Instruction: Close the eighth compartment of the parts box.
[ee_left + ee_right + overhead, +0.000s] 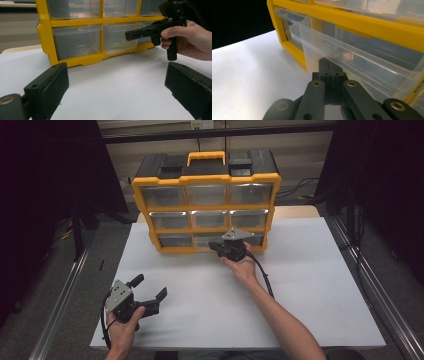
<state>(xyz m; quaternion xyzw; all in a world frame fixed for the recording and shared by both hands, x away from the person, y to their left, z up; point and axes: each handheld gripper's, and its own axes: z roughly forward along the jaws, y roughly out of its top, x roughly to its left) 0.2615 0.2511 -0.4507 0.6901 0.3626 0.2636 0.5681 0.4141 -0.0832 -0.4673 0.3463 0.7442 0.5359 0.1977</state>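
A yellow and black organiser cabinet (pixel 206 178) with clear plastic drawers stands at the back of the white table top (pixel 310 285). Its bottom middle drawer (pixel 206 240) sticks out a little, as the left gripper view (pixel 120 37) and the right gripper view (pixel 352 57) also show. My right gripper (pixel 214 246) is shut, its tips (pixel 331 62) right at that drawer's front, under the lip. Whether they pinch any part of it I cannot tell. My left gripper (pixel 149 287) sits low at the table's front left, jaws wide apart (pixel 116 67) with nothing between them.
The cabinet has three rows of drawers and a yellow carry handle (pixel 206 156) on top. Something greenish (pixel 120 45) lies in the bottom middle drawer. Metal rails (pixel 65 295) run along both sides of the table. Dark curtains hang left and right.
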